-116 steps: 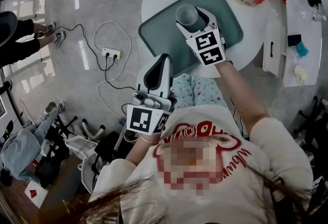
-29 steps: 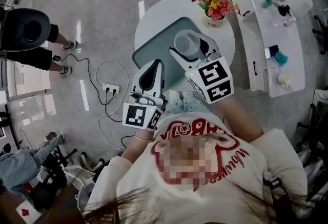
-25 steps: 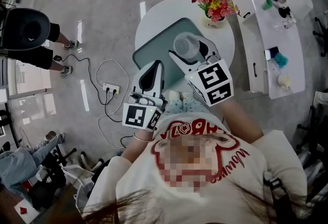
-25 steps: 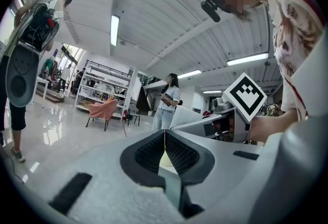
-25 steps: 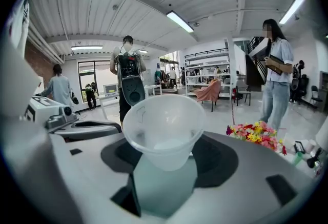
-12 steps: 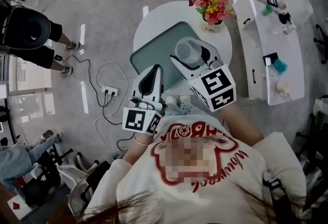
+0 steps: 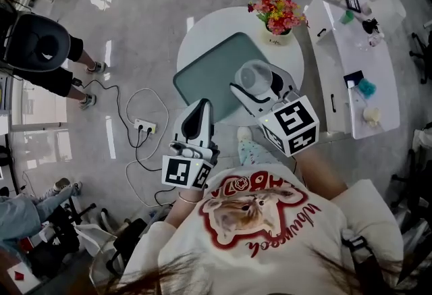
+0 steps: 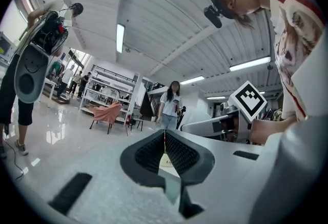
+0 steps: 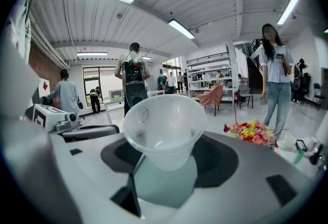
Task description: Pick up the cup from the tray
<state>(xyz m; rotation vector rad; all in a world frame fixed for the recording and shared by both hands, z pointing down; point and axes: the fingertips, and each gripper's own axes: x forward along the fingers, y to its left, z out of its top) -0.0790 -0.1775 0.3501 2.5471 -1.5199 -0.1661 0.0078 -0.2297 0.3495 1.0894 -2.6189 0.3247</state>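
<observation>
The right gripper grips the clear cup between its fingers at the 4 o'clock edge of the tray, while the left gripper, at the tray's 7 o'clock, has its fingers pressed together, empty.

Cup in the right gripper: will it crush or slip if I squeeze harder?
The cup looks like thin, translucent plastic, so it probably flexes and could buckle. It appears empty, so it is likely very light. Its walls taper, so it might slip in the right gripper.
</observation>
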